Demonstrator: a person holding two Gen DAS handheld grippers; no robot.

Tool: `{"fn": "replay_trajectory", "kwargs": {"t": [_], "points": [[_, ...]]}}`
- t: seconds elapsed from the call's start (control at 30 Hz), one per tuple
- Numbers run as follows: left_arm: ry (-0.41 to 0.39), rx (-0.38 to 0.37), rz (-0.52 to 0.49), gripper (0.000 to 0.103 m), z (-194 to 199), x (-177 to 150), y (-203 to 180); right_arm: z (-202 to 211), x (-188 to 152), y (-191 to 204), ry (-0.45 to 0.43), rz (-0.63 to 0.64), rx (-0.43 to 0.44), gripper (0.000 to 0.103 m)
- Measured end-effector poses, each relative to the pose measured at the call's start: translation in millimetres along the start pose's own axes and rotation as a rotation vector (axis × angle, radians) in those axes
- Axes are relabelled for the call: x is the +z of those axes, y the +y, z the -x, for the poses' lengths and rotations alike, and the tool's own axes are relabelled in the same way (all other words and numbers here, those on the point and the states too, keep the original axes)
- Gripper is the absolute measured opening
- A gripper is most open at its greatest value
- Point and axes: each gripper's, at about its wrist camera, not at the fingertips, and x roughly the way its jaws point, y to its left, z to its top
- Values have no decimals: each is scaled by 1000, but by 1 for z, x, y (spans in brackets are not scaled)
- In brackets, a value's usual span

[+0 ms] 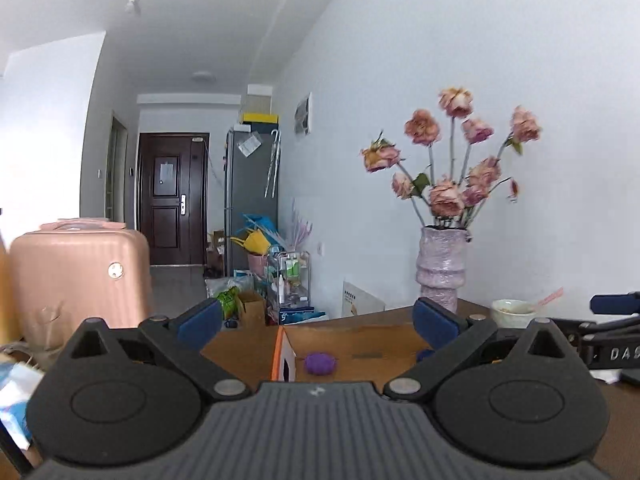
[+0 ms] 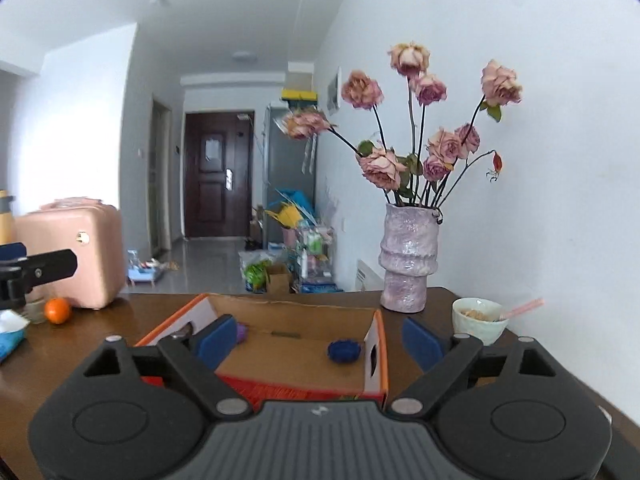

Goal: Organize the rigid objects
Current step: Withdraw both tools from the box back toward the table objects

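An open cardboard box (image 2: 376, 354) with orange edges lies on the brown table (image 2: 120, 320). A blue round piece (image 2: 345, 351) sits on its floor near the right wall. A purple round piece (image 2: 241, 332) peeks out behind my right gripper's left finger. My right gripper (image 2: 319, 340) stands open over the box's near side, with nothing between its pads. In the left wrist view the box (image 1: 285, 354) shows the purple piece (image 1: 319, 363) and a sliver of the blue piece (image 1: 425, 355). My left gripper (image 1: 318, 320) is open and empty above the box.
A pink vase (image 2: 408, 256) of dried roses stands at the table's back right, with a bowl (image 2: 478, 318) and spoon beside it. An orange (image 2: 58, 310) and a pink suitcase (image 2: 76, 248) are at the left. A blue packet (image 2: 10, 336) lies at the left edge.
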Motion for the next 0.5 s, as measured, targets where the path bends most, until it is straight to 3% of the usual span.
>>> {"fn": "replay_trajectory", "kwargs": {"t": [0.2, 0.3, 0.5], "points": [[-86, 15, 26, 103, 95, -42, -5, 78, -60, -1, -43, -48, 24, 92], [-59, 19, 2, 103, 122, -66, -7, 103, -84, -1, -39, -60, 41, 91], [27, 14, -15, 103, 133, -92, -14, 128, -109, 4, -19, -53, 78, 90]]}}
